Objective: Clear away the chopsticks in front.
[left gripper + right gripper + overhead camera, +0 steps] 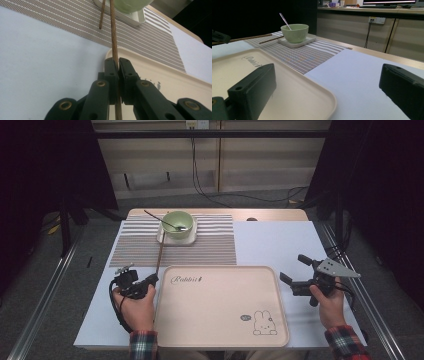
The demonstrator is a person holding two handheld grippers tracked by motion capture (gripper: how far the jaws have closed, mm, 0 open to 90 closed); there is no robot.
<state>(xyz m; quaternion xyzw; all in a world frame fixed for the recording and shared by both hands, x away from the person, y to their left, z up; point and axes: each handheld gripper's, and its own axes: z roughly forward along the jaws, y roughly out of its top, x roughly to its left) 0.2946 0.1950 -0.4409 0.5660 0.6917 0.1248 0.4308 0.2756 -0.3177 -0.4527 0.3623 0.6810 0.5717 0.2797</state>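
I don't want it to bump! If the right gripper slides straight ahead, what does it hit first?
Probably the pale green bowl on its white square plate, though depth is unclear.

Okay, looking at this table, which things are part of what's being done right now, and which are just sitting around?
In the job:
- left gripper, jaws shut on a chopstick
- second chopstick on the striped mat
- tray, right beside the held chopstick

Probably just lying about:
- green bowl with a spoon in it
- white dish under the bowl
- right gripper, open and holding nothing

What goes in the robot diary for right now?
left claw: shut on chopstick | right claw: open, holds nothing | tray: bare
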